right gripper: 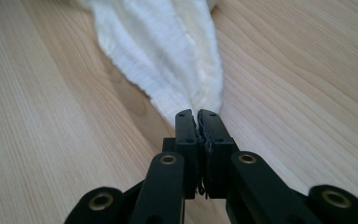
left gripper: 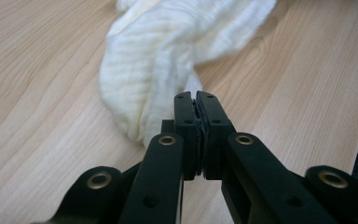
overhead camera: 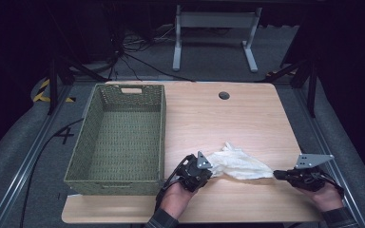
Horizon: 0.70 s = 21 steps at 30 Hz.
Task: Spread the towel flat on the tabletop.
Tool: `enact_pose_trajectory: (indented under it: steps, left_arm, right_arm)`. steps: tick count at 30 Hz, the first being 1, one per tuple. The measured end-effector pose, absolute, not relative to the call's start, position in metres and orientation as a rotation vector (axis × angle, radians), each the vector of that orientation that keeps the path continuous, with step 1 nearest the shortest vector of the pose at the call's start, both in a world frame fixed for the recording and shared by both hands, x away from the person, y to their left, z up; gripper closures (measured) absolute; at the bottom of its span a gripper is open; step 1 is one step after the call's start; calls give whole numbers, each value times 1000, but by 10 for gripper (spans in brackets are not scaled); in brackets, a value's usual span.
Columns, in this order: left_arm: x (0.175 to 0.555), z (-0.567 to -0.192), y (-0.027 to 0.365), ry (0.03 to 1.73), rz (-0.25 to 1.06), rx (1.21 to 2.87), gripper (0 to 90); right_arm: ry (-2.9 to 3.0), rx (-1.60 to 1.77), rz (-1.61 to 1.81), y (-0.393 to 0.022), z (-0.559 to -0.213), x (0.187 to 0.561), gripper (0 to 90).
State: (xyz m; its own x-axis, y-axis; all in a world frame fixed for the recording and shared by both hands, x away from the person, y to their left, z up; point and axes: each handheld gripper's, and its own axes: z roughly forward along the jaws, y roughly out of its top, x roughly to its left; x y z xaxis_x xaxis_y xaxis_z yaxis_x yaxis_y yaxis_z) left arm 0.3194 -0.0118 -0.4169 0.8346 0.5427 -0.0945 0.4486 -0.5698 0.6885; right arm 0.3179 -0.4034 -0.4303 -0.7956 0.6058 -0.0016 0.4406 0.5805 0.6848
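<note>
Leftmost on the desk (overhead camera: 247,114), a green woven basket (overhead camera: 119,137) is seen, standing with nothing in it and its long side running away from the person. Just right of its near corner, the left gripper (overhead camera: 208,167) is held low over the wood, and its fingers (left gripper: 186,121) are pinched shut on one end of a white ribbed cloth (overhead camera: 237,163); in the left gripper view the fabric (left gripper: 168,60) is seen bunched and rising from the closed tips. The cloth is stretched loosely between the two hands near the front edge of the desk, its middle resting on the surface in soft folds. At its far right end, the right gripper (overhead camera: 276,175) is clamped on the opposite tip, and in the right gripper view the fingers (right gripper: 186,130) are pressed together with threads of the cloth (right gripper: 168,51) caught between them.

Both ends being secured, the step in hand is judged to be the lifting or spreading of the cloth, either for folding or for carrying to the basket. For the next move, an even raise of both hands is called for, so that the middle is cleared from the desk without either end being pulled from its grip. If the basket is the goal, the cloth must be carried leftward over the near rim and lowered before the fingers are released.
</note>
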Motion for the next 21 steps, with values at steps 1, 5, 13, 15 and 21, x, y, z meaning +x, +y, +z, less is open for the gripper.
enact_pose_trajectory:
  steps: [1,5,13,15,21]
  left_arm:
    - [319,-417,-11,729,162,2264,877]
    - [314,-420,-7,762,168,2283,878]
    - [311,-421,-6,748,99,2257,785]
    - [311,-419,-6,743,97,2242,781]
    - [314,-430,-20,708,1,2280,806]
  right_arm:
    - [2573,881,1014,-407,-430,317,872]
    - [2563,923,1013,-421,-432,311,874]
    - [2604,869,1074,-418,-433,304,798]
    - [2593,870,1093,-418,-431,305,799]
    - [2634,842,1052,-407,-436,312,846]
